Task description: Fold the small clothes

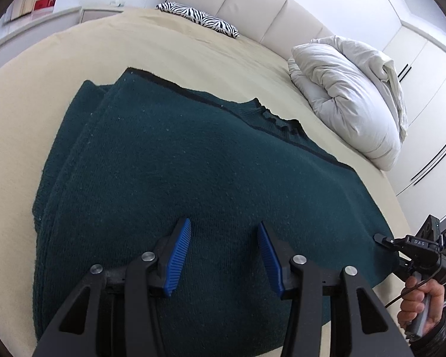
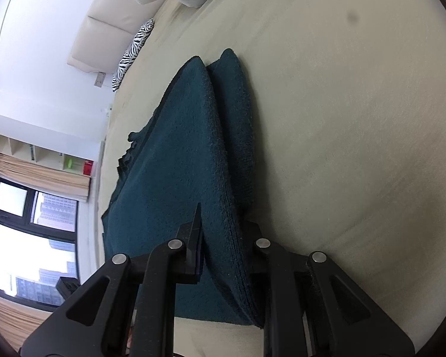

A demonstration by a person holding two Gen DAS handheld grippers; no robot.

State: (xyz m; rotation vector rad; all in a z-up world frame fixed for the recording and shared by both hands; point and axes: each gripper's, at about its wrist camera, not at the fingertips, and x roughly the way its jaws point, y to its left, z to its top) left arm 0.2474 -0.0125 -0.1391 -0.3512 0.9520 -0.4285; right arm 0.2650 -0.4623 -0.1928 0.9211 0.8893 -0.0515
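Left gripper [image 1: 224, 232] hovers spread above the dark green sweater [image 1: 169, 163], which lies folded on the beige bed [image 1: 193, 47]. Right gripper [image 2: 226, 232] pinches the sweater's layered edge.

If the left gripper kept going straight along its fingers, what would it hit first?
Most likely the dark green sweater lying on the bed: the left gripper points down at it with open jaws, nothing between. How close the tips are is unclear.
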